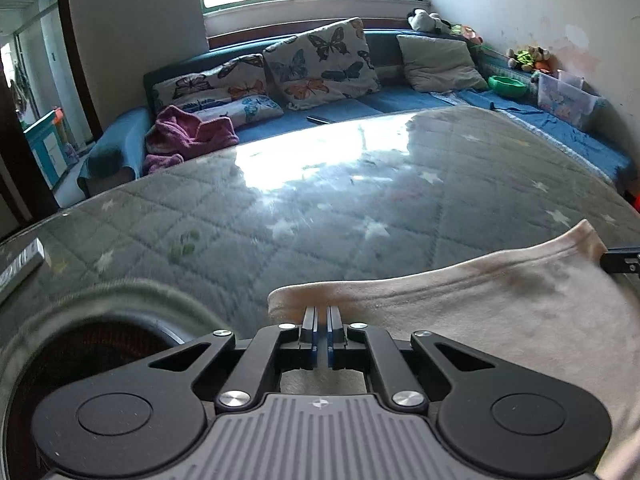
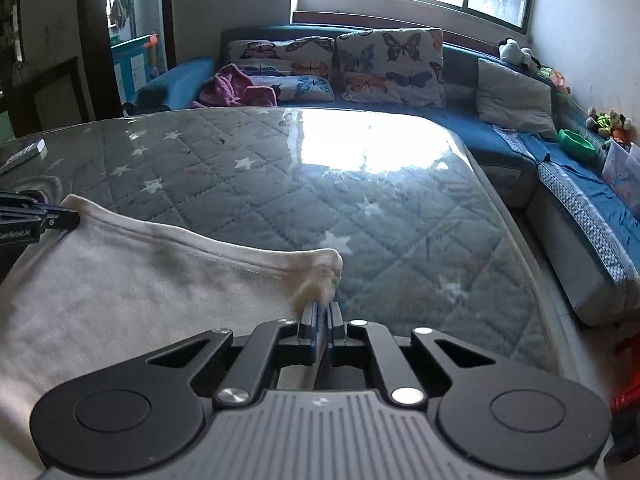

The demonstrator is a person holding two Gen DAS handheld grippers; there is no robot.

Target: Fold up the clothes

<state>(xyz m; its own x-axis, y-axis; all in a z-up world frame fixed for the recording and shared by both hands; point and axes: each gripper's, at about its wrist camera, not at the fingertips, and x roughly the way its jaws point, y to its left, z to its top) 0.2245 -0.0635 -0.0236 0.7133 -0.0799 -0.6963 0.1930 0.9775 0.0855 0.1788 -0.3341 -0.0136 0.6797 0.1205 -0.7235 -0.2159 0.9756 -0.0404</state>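
A cream-white garment (image 1: pixel 500 308) lies over the near part of a glass-topped table (image 1: pixel 320 200). My left gripper (image 1: pixel 322 312) is shut on its left hem corner. My right gripper (image 2: pixel 322 306) is shut on its right hem corner, where the cloth bunches (image 2: pixel 320 276). The hem is stretched between the two grippers. The garment (image 2: pixel 120 292) fills the lower left of the right wrist view, where the left gripper's tip (image 2: pixel 56 216) shows at the left edge. The right gripper's tip (image 1: pixel 624 260) shows at the right edge of the left wrist view.
The glass top covers a grey quilted cloth with stars. A blue corner sofa (image 1: pixel 360 104) with butterfly cushions (image 1: pixel 324 64) and a purple garment (image 1: pixel 188 136) stands behind the table. A small box (image 1: pixel 20 264) lies at the table's left edge. A green bowl (image 1: pixel 508 86) sits on the sofa's right side.
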